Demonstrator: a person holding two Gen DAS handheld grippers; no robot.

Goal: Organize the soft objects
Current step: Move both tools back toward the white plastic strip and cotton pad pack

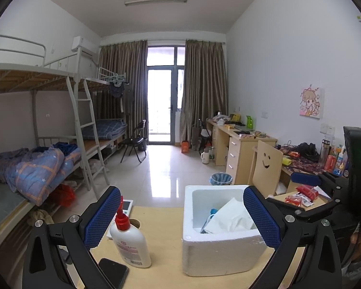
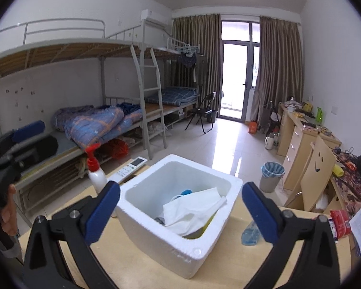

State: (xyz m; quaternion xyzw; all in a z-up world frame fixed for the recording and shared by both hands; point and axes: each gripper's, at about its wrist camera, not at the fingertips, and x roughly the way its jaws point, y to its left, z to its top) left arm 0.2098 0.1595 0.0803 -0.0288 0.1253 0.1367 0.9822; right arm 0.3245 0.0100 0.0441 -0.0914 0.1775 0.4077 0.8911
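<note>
White foam box (image 2: 180,216) on table (image 2: 228,272), tissue (image 2: 192,212) inside, right gripper (image 2: 180,207) spread wide and empty, left gripper (image 1: 180,219) likewise released, lotion bottle (image 1: 130,240) beside.

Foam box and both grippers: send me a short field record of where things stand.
foam box: on the wooden table, open top
contents: white tissue, something blue behind it
left hand-held gripper: open, empty
right hand-held gripper: open, empty, above the box
lotion bottle: upright, left of box
phone: flat, near table edge
</note>
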